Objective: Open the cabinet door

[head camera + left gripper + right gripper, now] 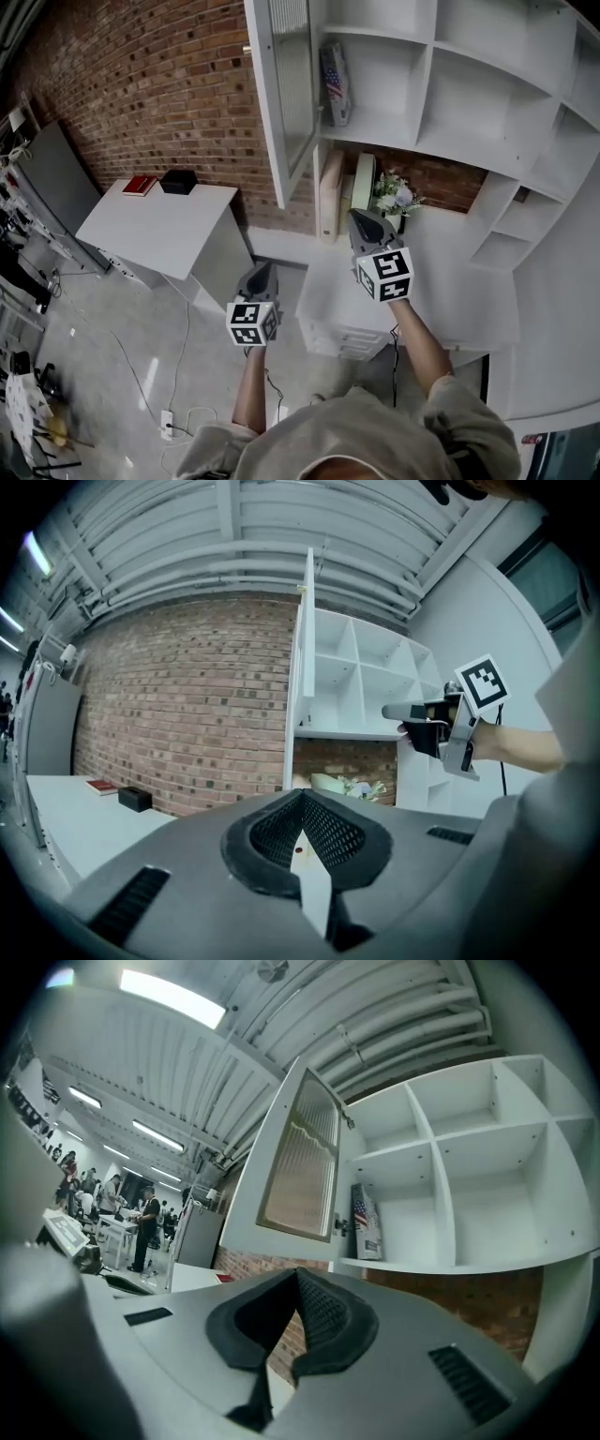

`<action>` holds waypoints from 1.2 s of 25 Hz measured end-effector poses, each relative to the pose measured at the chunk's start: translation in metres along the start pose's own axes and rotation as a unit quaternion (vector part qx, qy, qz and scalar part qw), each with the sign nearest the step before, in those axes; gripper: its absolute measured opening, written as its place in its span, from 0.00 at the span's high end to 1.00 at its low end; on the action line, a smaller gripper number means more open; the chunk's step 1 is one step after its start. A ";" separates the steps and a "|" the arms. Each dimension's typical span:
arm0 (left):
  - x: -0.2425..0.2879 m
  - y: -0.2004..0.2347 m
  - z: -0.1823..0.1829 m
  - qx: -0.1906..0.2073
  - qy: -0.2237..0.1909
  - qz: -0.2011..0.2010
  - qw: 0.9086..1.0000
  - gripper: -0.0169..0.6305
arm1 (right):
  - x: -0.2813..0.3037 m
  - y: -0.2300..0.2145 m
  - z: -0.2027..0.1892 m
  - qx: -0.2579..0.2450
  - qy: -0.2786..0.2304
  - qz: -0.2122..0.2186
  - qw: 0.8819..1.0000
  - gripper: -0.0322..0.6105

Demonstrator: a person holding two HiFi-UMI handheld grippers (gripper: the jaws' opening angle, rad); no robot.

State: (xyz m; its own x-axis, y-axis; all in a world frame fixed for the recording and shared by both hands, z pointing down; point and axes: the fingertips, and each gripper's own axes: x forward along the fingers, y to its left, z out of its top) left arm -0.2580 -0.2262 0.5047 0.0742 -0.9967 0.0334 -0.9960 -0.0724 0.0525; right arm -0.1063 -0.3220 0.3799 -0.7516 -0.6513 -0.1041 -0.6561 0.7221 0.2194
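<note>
Close by the person's chest, the left tool (265, 270) and right tool (362, 220) both hover level, jaws pressed together on nothing, probably because no grip is needed. Past the white tabletop (325, 291) and the flowers (392, 195) at its back, the cabinet door (284, 103) stands swung wide. It is well apart from either tool, and it bares the shelves (450, 94) and a flag-printed packet (335, 84).

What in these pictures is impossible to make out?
- Head view: the print on the flag-printed item on the shelf is too small to read.
- Head view: the top of the cabinet is cut off by the upper edge.
- Left gripper view: the cabinet door is seen edge-on, so its face is hidden.
- Right gripper view: the distant people are too small.
</note>
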 end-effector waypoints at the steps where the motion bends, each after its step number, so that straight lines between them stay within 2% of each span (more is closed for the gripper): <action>1: 0.005 -0.005 0.000 0.001 0.002 -0.005 1.000 0.93 | -0.005 -0.007 -0.007 0.003 0.005 -0.006 1.000 0.93; 8: 0.049 -0.048 0.004 0.004 0.007 -0.038 0.999 0.93 | -0.036 -0.063 -0.049 0.024 0.040 -0.042 0.998 0.93; 15: 0.078 -0.084 0.002 0.006 0.019 -0.056 0.998 0.93 | -0.059 -0.103 -0.070 0.033 0.058 -0.060 0.996 0.93; 30: 0.110 -0.116 -0.002 0.012 0.028 -0.062 0.998 0.93 | -0.095 -0.143 -0.127 0.059 0.095 -0.081 0.990 0.93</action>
State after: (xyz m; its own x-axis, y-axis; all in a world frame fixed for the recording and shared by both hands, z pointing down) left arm -0.1347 -0.3276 0.5040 0.1981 -0.9766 0.0836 -0.9800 -0.1956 0.0366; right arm 0.0676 -0.3932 0.4819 -0.6172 -0.7846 0.0585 -0.7785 0.6198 0.0991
